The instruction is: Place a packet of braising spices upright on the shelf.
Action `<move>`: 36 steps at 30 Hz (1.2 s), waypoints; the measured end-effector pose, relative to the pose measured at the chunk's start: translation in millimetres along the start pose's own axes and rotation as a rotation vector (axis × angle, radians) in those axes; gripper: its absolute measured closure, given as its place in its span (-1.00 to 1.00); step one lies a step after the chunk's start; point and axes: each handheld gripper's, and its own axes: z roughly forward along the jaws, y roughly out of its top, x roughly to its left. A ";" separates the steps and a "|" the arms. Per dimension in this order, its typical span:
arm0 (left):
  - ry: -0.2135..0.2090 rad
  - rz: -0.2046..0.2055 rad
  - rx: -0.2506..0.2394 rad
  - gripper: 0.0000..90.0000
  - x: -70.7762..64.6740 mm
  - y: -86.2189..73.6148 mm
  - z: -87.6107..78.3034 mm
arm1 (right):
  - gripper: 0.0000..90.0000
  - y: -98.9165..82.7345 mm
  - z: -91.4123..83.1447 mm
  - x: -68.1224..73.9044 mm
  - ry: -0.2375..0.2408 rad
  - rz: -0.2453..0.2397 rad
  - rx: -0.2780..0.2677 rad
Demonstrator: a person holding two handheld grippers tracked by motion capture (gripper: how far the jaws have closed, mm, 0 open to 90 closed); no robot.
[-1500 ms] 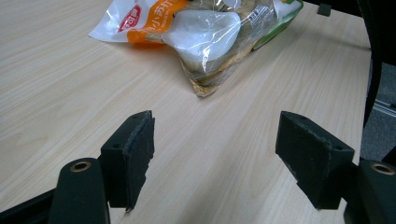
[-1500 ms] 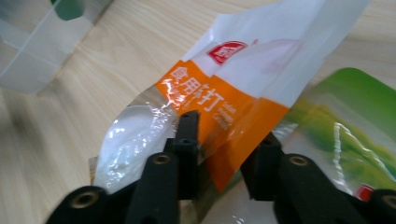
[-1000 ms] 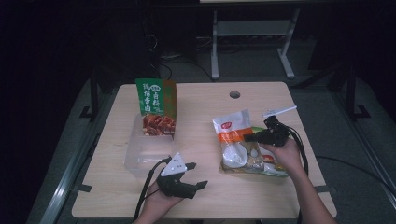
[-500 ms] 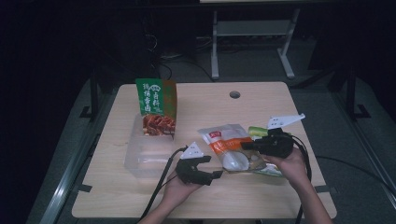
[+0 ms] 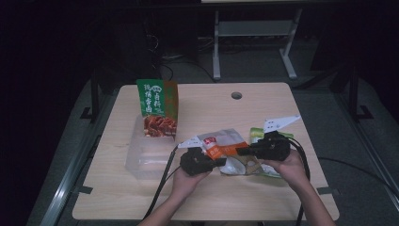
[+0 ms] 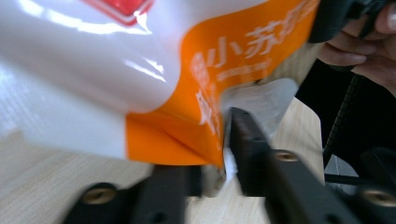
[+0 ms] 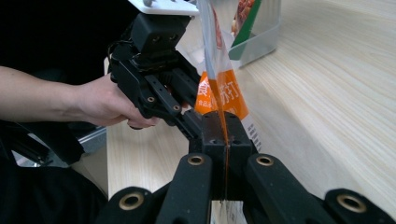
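Note:
A white and orange bag [image 5: 220, 141] hangs between both grippers above the table's near middle. My right gripper [image 5: 241, 151] is shut on the bag's edge; in the right gripper view its jaws [image 7: 225, 135] pinch the thin edge of the bag [image 7: 222, 95]. My left gripper [image 5: 221, 161] comes from the left, and its jaws have just been closing with the bag's orange corner between them. In the left gripper view the bag [image 6: 140, 70] sits close up, and the left gripper [image 6: 219, 161] presses on that corner. The right gripper view also shows the left gripper [image 7: 192, 122] and the hand holding it.
A green snack bag [image 5: 157, 108] stands upright in a clear plastic box [image 5: 143, 160] at the left of the wooden table [image 5: 211, 108]. More packets, one green [image 5: 257, 132], lie under the right hand. A cable hole [image 5: 236, 95] is at the back.
The left gripper moved right to the bag and its jaws came together on the orange corner. The right gripper carried the bag up and leftward toward the table's middle.

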 end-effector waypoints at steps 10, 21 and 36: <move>0.146 0.123 0.026 0.98 -17.4 4.4 -8.9 | 0.99 -7.1 4.3 -6.9 -0.009 0.024 0.006; 0.221 0.241 0.090 0.99 -29.3 6.9 -10.6 | 0.85 2.9 25.9 4.3 -0.047 -0.032 0.156; 0.247 0.254 0.120 0.19 -44.5 -18.5 -29.0 | 1.00 4.1 25.1 7.8 -0.069 -0.018 0.146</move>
